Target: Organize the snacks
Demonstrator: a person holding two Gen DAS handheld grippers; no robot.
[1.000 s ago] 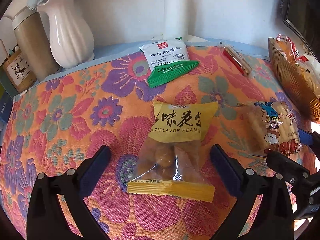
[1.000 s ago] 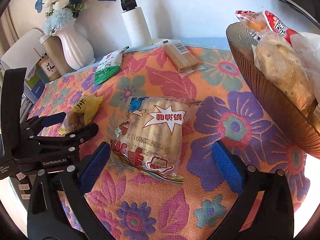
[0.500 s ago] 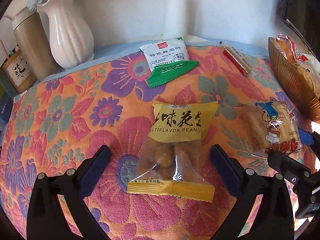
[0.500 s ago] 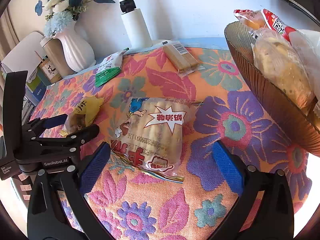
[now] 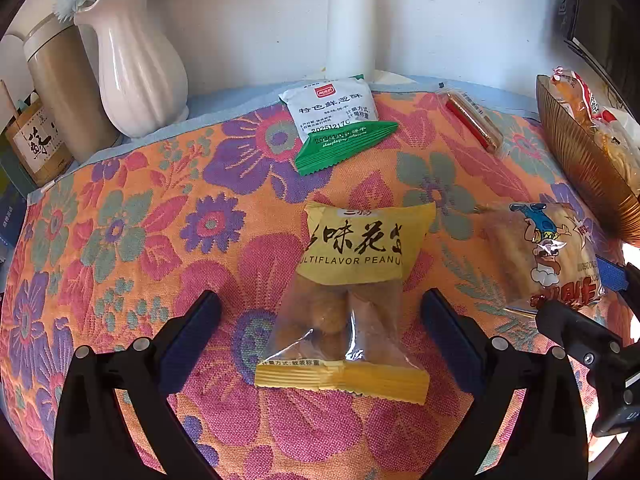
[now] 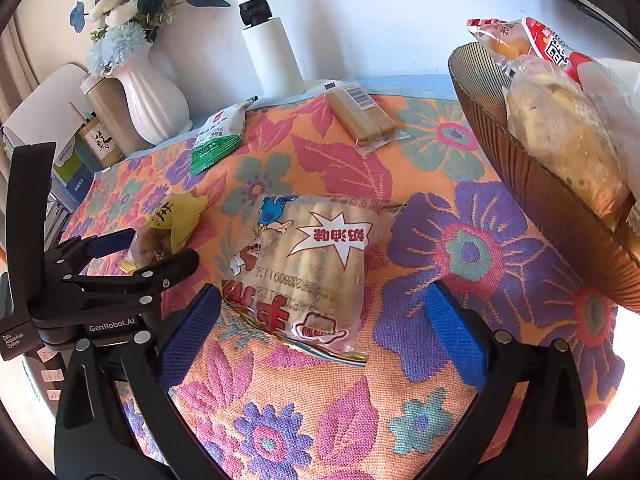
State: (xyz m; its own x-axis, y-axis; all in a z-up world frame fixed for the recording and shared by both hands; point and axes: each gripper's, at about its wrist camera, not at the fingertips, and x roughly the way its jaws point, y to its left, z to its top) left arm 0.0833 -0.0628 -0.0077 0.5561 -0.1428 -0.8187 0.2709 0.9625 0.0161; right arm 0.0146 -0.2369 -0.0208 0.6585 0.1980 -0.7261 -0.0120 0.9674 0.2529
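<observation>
My left tool [image 5: 318,322] is spread wide w/ nothing in it, straddling the peanut packet [image 5: 347,294] lying flat on the flowered surface [image 5: 120,240]; my right tool [image 6: 324,312] is just as wide and empty around the biscuit pack [image 6: 308,264], w/ the brown bowl [image 6: 560,208] of snacks near on the right. Both look light, crinkly and slick, so I'd pinch the peanuts across the lumpy clear middle, not the thin crimped ends. Biscuits prob. crack easy, so I'd go gentle across the pack's width.
</observation>
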